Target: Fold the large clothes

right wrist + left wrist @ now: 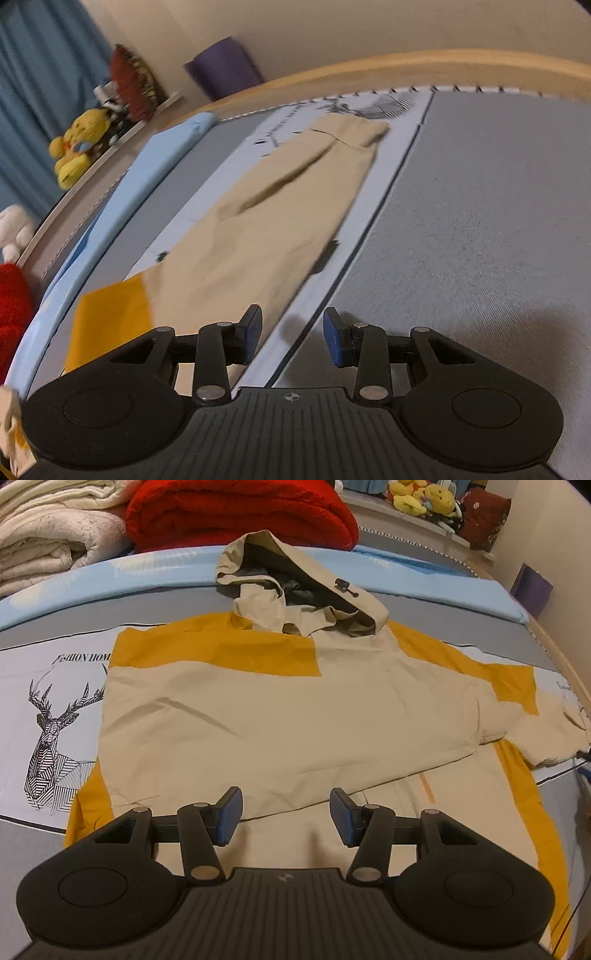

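Cream quilts [48, 535] sit rolled at far left in the left wrist view, a red blanket [236, 513] bunched just beside them, both beyond the blue edge of the bed [74, 568]. Down on the grey sheet there's a printed deer [55, 738] — line-drawn, antlers up — and the jacket's left edge lies right against it. The jacket [258, 716] is spread flat across the bed, beige with mustard panels at shoulders and sides, hood [295, 587] lying open toward the blanket. One sleeve is folded across the chest, slanting down to the lower hem; the other sleeve [554, 731] runs off to the right. Left tool [286, 818] hovers over the lower hem, jaws wide apart, nothing between them. Up top right, yellow plush toys [421, 496] on a shelf.

Over to the right wrist view, a bit motion-blurred: red blanket at the left edge, a yellow plush [79, 144] on the shelf by a blue curtain [37, 74], then the blue strip running along the bed. The outstretched sleeve [266, 221] lies along a pale band of the sheet, mustard patch nearest the camera, cuff far off near the wooden bed frame [406, 66]. Right tool [291, 336] — jaws spread, empty — hangs just beside the sleeve's near edge, over the dark stripe. Plain grey sheet fills the right.
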The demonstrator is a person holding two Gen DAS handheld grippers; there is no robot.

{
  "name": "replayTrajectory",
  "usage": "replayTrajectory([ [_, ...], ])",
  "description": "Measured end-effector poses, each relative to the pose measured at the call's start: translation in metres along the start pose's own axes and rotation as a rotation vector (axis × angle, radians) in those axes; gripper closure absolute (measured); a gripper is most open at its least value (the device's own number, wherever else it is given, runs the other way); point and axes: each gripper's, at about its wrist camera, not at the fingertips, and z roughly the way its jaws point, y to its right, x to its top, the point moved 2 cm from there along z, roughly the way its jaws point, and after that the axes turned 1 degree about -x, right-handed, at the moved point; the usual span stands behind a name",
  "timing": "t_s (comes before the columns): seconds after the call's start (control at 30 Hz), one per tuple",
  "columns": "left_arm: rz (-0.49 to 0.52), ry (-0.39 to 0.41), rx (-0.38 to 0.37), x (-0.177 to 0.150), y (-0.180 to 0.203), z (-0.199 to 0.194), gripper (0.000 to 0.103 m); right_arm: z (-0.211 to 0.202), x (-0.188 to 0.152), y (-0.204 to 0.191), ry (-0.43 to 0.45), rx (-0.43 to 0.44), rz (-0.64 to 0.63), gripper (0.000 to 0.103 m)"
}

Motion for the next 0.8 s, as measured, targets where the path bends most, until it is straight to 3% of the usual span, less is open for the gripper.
replayTrajectory([
  [0.2, 0.013, -0.021, 0.028, -0.001, -0.008, 0.011, 0.046, 0.031, 0.027, 0.014, 0.072, 0.039, 0.065, 0.067],
  [0.43, 0.0, -0.02, 0.044, 0.003, -0.018, 0.012, 0.046, 0.063, 0.063, 0.02, 0.106, -0.038, 0.059, 0.075],
  [0.5, -0.003, -0.023, 0.042, 0.003, -0.018, 0.012, 0.046, 0.066, 0.068, 0.013, 0.107, -0.071, 0.028, 0.085],
  [0.53, -0.005, -0.022, 0.04, 0.004, -0.019, 0.011, 0.046, 0.063, 0.068, 0.009, 0.113, -0.078, 0.017, 0.101],
  [0.57, -0.008, -0.02, 0.037, 0.004, -0.019, 0.01, 0.046, 0.062, 0.072, 0.003, 0.126, -0.086, 0.007, 0.103],
  [0.8, -0.067, 0.016, 0.033, 0.011, -0.039, -0.008, 0.046, 0.011, 0.079, -0.058, 0.272, -0.07, -0.108, 0.103],
])
